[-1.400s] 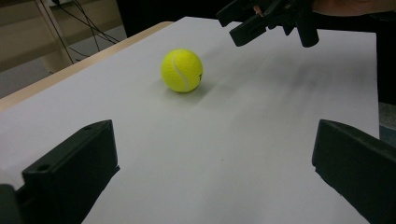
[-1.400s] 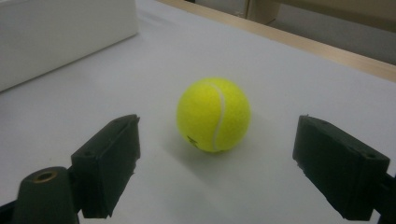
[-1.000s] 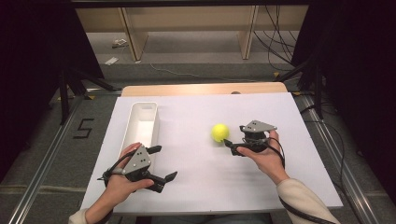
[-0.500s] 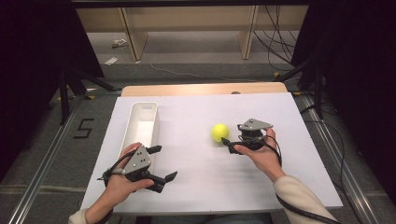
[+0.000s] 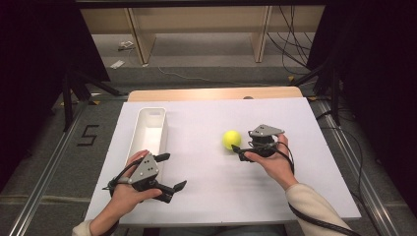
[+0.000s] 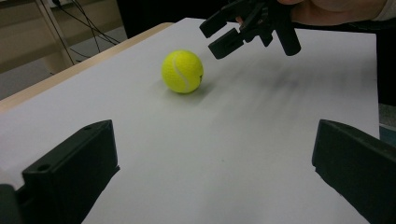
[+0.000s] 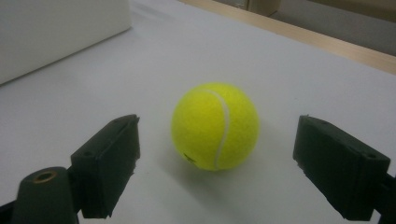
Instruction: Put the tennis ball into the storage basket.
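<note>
One tennis ball (image 5: 231, 139) rests on the white table (image 5: 295, 123), directly ahead of the right gripper (image 5: 235, 149), whose wide-spread jaws hold nothing and line up with it. The left gripper (image 5: 173, 171), equally open and empty, sits farther off near the white bin (image 5: 143, 128).

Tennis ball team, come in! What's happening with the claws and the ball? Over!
Right claw open, lined up on tennis ball, not touching. Left claw open, idle beside white bin. Nothing in the way.
</note>
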Available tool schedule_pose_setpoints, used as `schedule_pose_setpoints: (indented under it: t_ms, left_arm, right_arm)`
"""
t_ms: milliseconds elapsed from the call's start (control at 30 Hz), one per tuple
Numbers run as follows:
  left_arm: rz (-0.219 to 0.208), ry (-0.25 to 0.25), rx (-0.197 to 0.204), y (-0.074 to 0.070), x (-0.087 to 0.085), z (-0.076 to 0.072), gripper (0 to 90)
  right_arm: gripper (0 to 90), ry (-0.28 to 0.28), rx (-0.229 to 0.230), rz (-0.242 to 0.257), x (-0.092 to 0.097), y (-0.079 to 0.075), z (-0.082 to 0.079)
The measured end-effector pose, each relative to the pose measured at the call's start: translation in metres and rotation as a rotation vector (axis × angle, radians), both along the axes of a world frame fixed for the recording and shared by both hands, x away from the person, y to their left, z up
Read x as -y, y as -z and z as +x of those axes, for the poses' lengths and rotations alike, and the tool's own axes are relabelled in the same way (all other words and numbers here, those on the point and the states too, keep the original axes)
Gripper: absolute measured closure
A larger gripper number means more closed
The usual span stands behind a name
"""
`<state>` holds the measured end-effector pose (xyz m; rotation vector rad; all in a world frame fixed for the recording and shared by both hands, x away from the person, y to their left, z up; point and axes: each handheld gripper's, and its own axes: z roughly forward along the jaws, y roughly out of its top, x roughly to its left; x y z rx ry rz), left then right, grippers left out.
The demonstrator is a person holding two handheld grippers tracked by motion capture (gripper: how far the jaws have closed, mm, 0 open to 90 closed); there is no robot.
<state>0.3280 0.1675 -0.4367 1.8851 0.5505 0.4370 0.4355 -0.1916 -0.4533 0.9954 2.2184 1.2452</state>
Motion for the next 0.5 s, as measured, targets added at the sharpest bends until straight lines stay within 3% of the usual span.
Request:
schedule_pose_setpoints:
  t_ms: [500]
  left_arm:
    - [-0.003, -0.001, 0.001, -0.0004, -0.0002, -0.0002, 0.0]
  right_arm:
    - [15.1, 0.011, -0.015, -0.009, -0.0079, 0.0047, 0.008]
